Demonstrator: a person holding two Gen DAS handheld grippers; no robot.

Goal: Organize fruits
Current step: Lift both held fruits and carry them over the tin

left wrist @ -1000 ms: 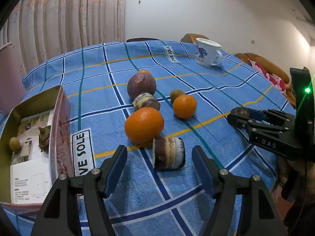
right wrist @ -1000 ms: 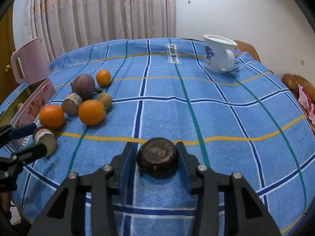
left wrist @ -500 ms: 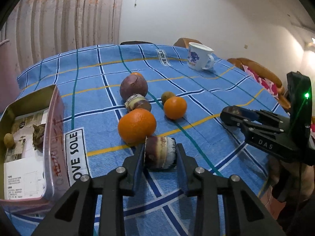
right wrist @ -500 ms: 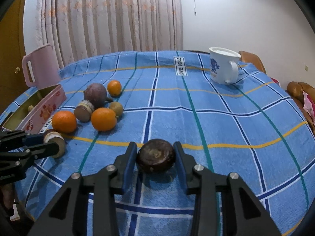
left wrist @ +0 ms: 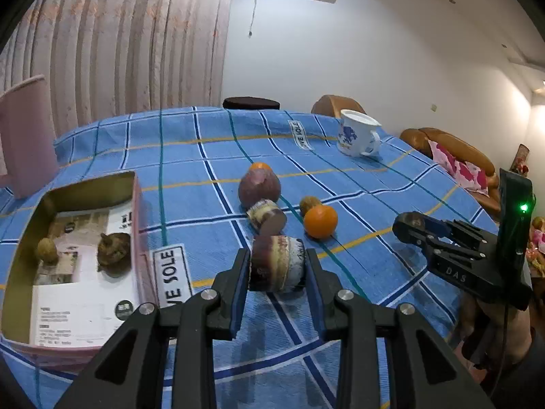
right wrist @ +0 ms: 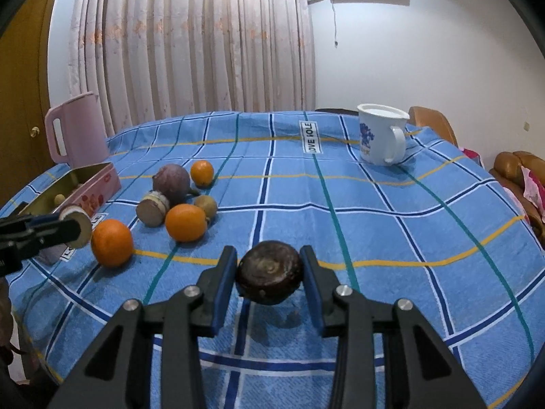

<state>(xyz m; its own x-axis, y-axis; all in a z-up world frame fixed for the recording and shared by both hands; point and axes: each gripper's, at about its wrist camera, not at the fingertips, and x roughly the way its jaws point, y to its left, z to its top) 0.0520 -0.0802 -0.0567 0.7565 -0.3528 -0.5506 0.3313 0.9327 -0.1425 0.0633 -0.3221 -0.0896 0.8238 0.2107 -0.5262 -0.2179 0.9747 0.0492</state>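
Left gripper (left wrist: 276,271) pinches a striped cut piece (left wrist: 277,267) by its flat ends, clear of the cloth. Right gripper (right wrist: 269,271) clamps a dark round fruit (right wrist: 269,272) likewise. Beyond the fingers, oranges (right wrist: 185,222) cluster. Risk: the rounded fruit could squirt out sideways; the box (left wrist: 134,204) lies left.

Your left gripper (left wrist: 276,269) points forward and down over the counter (left wrist: 340,177), its fingers (left wrist: 238,283) clamped on a banded chunk (left wrist: 277,267), which is lifted clear of the cloth. Your right gripper (right wrist: 269,272) is pitched down alike, its fingers (right wrist: 223,283) pressed to both sides of a dark round fruit (right wrist: 269,272), which is held above its shadow. In the left view the right gripper sits at the right edge.
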